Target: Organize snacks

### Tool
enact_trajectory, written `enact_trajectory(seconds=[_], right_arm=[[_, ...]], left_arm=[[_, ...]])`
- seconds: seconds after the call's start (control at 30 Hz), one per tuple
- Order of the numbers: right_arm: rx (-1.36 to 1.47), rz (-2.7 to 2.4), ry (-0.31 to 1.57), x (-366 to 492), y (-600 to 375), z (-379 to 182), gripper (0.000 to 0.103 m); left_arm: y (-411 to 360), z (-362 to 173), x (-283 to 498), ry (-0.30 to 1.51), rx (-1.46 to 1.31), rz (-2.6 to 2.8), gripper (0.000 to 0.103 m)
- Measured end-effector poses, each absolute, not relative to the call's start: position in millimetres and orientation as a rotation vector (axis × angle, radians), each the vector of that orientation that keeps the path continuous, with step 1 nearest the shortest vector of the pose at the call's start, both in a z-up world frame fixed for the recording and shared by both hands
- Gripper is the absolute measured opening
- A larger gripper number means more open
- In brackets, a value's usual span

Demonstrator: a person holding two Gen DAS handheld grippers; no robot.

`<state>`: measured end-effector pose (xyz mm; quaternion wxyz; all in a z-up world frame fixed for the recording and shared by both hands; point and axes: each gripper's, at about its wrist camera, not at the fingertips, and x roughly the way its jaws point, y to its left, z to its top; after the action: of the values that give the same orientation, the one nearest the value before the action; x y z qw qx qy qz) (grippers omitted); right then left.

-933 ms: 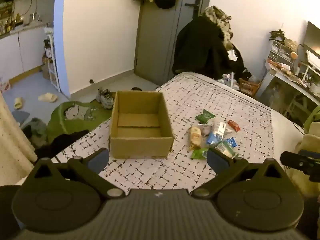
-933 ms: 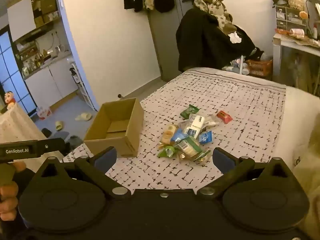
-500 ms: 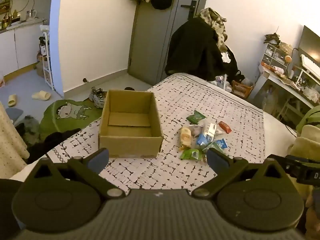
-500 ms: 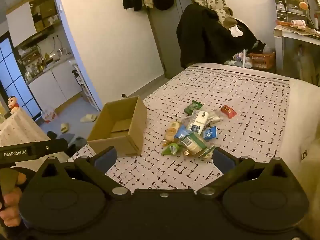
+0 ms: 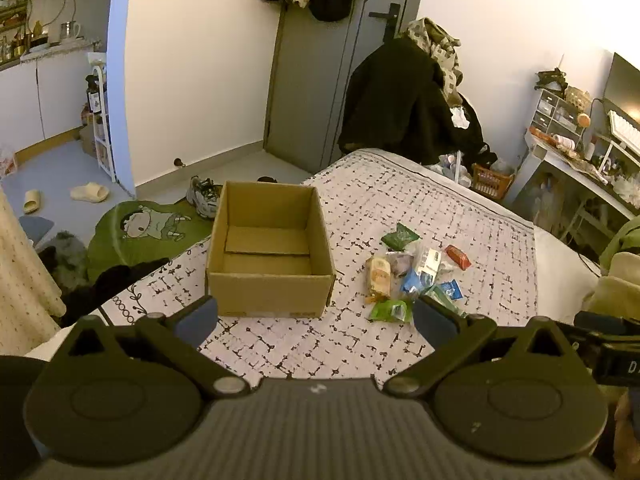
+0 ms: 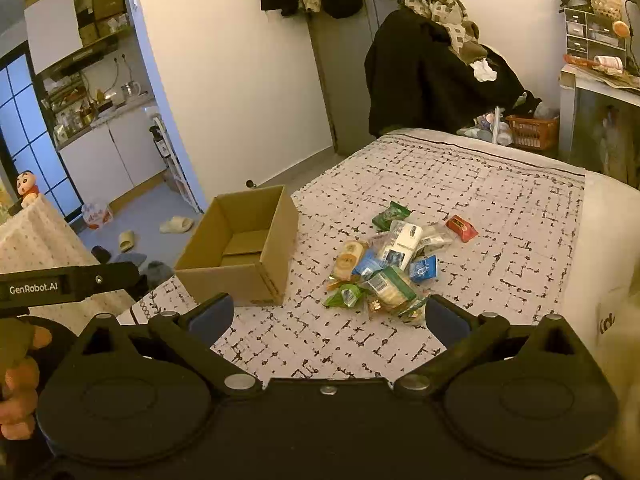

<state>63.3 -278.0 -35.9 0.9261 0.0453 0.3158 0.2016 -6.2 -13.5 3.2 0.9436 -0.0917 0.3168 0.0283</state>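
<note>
An open, empty cardboard box [image 5: 269, 250] [image 6: 240, 254] stands on the patterned bed cover [image 5: 400, 200] [image 6: 480, 200]. To its right lies a pile of snack packets [image 5: 416, 272] [image 6: 386, 264]: green, blue, white, tan, and a red one [image 6: 461, 228] at the far edge. My left gripper [image 5: 316, 318] is open and empty, held above the bed's near edge in front of the box. My right gripper [image 6: 328, 316] is open and empty, near the pile's front.
A chair heaped with dark clothes [image 5: 408, 100] stands past the bed's far end. A desk with clutter [image 5: 580, 152] is at the right. A green floor mat [image 5: 140, 232], shoes and slippers lie left of the bed.
Both grippers have shifted a little, so the box and pile sit slightly differently in view. Both stay open and empty. Nothing on the bed has moved.
</note>
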Motion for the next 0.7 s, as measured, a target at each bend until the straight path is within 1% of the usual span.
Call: enact_trajectory(seconds=[0.7], right_arm=[[0.087,0.409,0.663,64.8,-277.7,-38.8,0.103]], left_arm=[[-16.2,-7.5,-5.5,0.673,-0.208,0.033,0.103]])
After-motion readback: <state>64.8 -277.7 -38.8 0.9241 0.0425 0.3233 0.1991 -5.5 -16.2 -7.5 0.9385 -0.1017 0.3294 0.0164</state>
